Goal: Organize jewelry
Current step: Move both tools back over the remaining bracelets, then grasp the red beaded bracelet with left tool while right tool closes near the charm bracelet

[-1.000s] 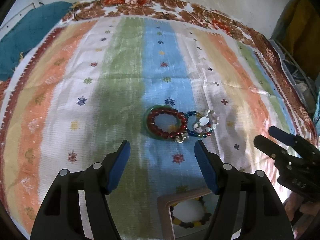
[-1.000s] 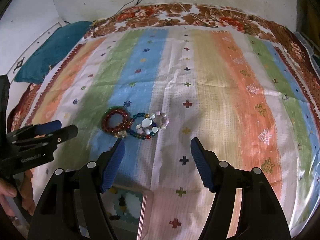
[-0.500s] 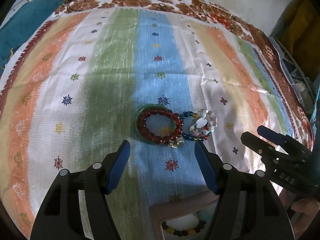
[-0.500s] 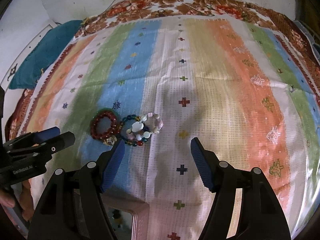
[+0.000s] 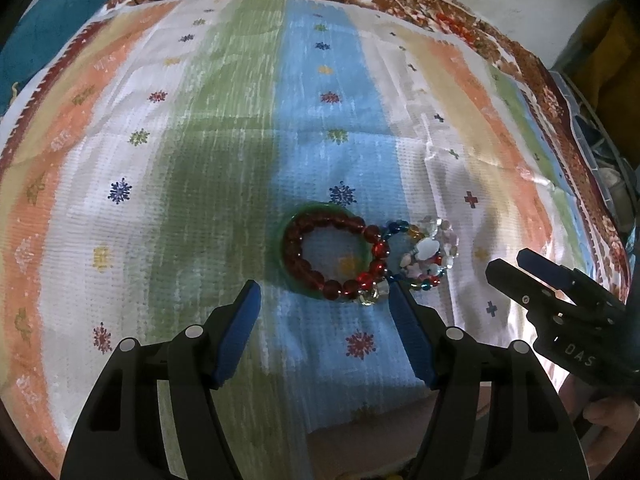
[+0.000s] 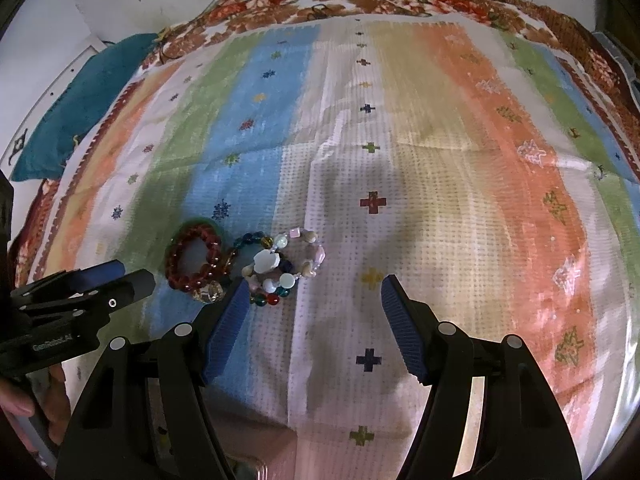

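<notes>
Your left wrist view shows the green bangle ringing the red bead bracelet; from the right wrist view only a green sliver shows behind those red beads. That right view better separates the pale mixed-bead bracelet lying against the red bracelet's right side on the striped cloth. A pinkish box edge peeks in below the red bracelet; you cannot tell its contents. Your left gripper hangs just short of the red bracelet, spread wide and empty. Your right gripper is also released, its left fingertip beside the pale bracelet.
</notes>
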### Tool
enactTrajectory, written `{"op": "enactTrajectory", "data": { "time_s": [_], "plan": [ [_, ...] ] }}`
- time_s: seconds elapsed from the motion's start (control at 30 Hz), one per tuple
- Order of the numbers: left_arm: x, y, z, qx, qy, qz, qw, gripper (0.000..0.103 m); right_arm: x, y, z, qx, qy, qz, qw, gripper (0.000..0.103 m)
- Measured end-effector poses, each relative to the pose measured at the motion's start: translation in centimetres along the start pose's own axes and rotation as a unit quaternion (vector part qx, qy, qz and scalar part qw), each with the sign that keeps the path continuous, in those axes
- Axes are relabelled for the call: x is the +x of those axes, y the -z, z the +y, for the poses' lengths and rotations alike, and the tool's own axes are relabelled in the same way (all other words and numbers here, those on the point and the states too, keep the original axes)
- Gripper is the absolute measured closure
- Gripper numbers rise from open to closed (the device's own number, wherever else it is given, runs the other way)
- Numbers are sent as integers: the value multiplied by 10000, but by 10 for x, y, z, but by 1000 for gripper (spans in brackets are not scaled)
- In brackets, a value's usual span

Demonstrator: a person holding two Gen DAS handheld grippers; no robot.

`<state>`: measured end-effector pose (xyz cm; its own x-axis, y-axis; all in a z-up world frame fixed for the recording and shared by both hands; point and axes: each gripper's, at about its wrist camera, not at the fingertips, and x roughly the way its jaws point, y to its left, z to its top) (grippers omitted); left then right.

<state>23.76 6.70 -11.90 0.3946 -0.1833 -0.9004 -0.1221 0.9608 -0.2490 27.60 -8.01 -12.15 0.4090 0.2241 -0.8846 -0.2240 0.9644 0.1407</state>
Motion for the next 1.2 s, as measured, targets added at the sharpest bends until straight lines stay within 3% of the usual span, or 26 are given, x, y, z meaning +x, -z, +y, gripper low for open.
{"op": "enactTrajectory", "data": {
  "time_s": [0.53, 0.93, 0.97, 1.0, 1.1, 1.2],
  "plan": [
    [22, -8, 5, -51, -29, 186, 9998, 40, 28, -10, -9, 64, 220, 104, 9997, 35],
    [29, -4, 10, -128, 84, 339, 9993, 55, 48, -9, -15, 98, 322, 224, 9992, 35],
    [28, -4, 11, -153, 113, 343, 9992, 61, 48, -9, -14, 52, 348, 227, 9991, 40],
    [28, -4, 10, -150, 97, 339, 9993, 65, 48, -10, -12, -32, 411, 228, 9989, 53],
    [29, -3, 10, -132, 104, 341, 9993, 67, 49, -11, -13, -9, 439, 276, 9987, 69],
    [33, -2, 14, -175, 164, 395, 9989, 70, 49, -10, -15, 38, 367, 326, 9988, 75]
  ]
}}
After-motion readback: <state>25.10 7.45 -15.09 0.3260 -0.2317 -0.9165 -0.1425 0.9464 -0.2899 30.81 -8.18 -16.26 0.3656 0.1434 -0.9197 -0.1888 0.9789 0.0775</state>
